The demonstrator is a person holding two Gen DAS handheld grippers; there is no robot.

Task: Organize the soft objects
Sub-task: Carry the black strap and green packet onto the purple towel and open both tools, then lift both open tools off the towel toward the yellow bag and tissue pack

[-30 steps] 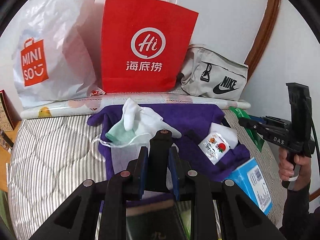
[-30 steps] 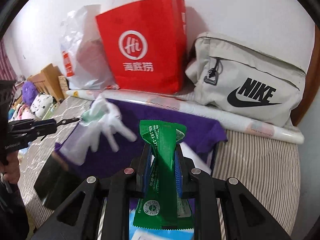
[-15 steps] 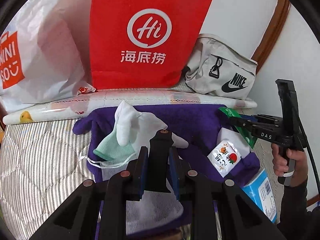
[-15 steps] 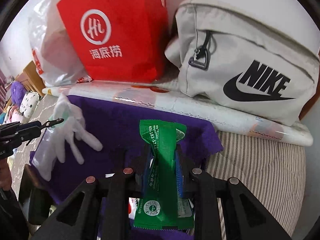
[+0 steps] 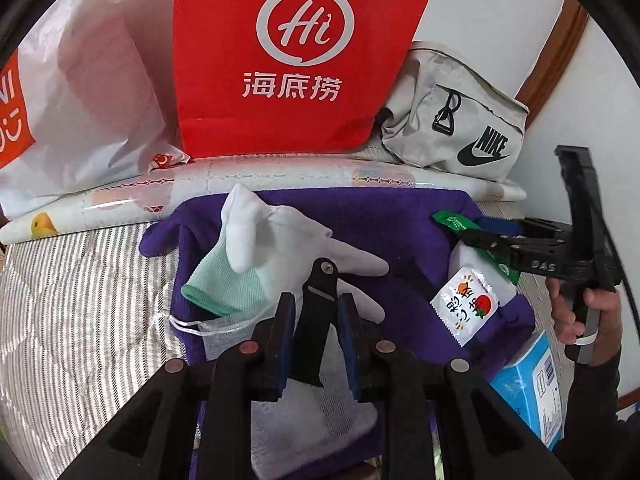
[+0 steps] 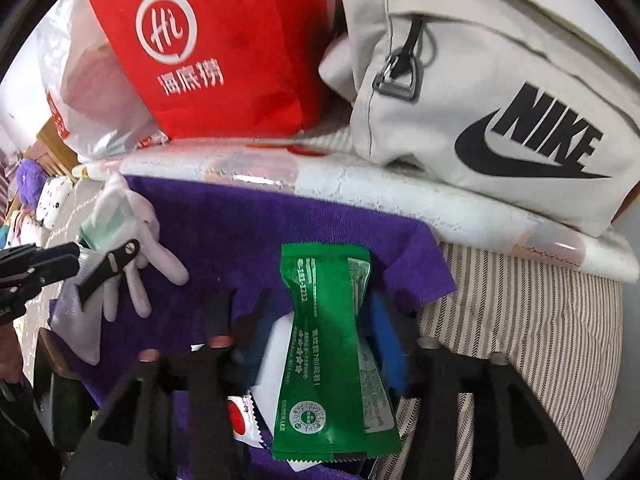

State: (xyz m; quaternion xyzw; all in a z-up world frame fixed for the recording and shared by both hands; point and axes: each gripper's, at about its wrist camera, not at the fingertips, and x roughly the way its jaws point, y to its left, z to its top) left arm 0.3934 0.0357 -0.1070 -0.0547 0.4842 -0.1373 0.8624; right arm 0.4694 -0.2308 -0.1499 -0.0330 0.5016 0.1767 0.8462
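- Striped bedding (image 6: 520, 320) carries a purple cloth (image 6: 248, 232).
- Right gripper (image 6: 304, 320), jaws just opened, frees the green packet (image 6: 328, 344) over it.
- Left gripper (image 5: 316, 312) pinches a black clip (image 5: 316, 320).
- Packet looks light, crinkly, slippery; best pinched mid-waist.

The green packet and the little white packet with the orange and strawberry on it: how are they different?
The green packet is plain green with small white print; the white packet has cartoon fruit. The green one looks longer and is pinched in the middle. The green packet sits between the right gripper's jaws, which have just opened; the white packet lies alone on the purple cloth. Both are sealed wrappers with crimped, zigzag ends.
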